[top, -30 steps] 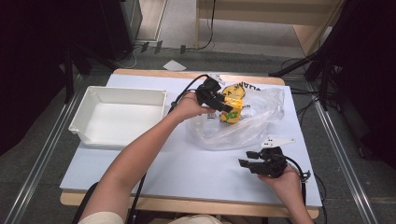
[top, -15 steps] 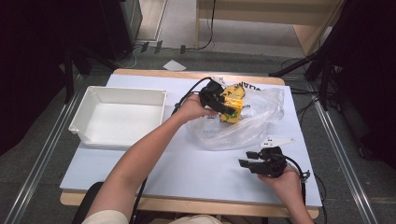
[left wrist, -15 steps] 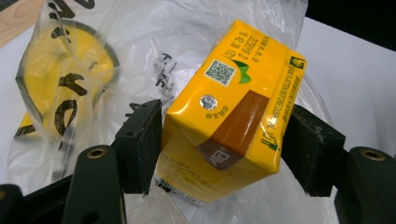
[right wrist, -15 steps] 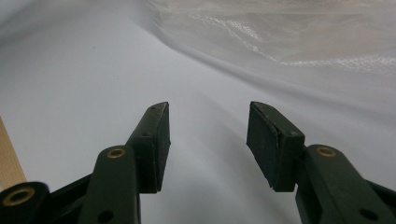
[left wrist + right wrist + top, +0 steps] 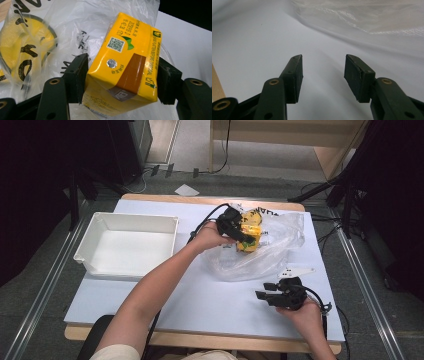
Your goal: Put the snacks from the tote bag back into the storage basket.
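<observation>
A yellow drink carton [image 5: 125, 62], printed with a QR code, a brown band and a foil straw hole, sits tilted between the pads of the left hand-held gripper [image 5: 122, 80], over the clear plastic bag [image 5: 270, 255] lying crumpled on the white worktop [image 5: 200, 305].

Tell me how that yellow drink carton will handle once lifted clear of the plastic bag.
The yellow drink carton is boxy with flat sides, so it probably won't roll. Its glossy skin may slip between the left hand-held gripper pads. A hard squeeze would likely dent it.
</observation>
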The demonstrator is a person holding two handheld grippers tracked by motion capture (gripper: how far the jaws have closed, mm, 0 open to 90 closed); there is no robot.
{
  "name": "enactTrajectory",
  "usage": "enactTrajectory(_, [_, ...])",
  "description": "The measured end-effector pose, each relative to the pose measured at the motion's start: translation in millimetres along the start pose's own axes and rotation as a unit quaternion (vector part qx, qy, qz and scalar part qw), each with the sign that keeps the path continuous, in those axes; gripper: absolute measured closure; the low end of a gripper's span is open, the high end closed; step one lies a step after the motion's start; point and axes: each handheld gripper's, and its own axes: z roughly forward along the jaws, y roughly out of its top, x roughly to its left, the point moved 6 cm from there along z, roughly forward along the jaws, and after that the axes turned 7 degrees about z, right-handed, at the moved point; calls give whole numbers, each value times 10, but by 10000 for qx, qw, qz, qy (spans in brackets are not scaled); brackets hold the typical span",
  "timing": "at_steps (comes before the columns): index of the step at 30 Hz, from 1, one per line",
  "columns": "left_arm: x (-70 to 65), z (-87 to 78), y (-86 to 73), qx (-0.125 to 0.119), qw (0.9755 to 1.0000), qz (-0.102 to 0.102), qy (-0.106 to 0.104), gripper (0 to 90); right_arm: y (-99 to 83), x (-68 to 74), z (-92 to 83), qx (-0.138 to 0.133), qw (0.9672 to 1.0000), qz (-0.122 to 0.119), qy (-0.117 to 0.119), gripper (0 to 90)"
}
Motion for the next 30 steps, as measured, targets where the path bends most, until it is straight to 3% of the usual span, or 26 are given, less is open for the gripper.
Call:
enactTrajectory(5, [-8, 6, 0, 34, 10000, 49, -28, 440, -2, -3, 1, -6, 10000, 7, 9, 499])
enactTrajectory(12, [-17, 9, -1, 32, 9999, 134, 6, 459, -4, -2, 3, 3, 10000, -2, 13, 499])
enactTrajectory(18, [-36, 5, -17, 145, 9988, 432, 160, 498, -5, -6, 2, 0, 10000, 9, 13, 500])
enactTrajectory(30, [-49, 7, -15, 183, 9986, 431, 242, 507, -12, -12, 10, 8, 10000, 32, 45, 500])
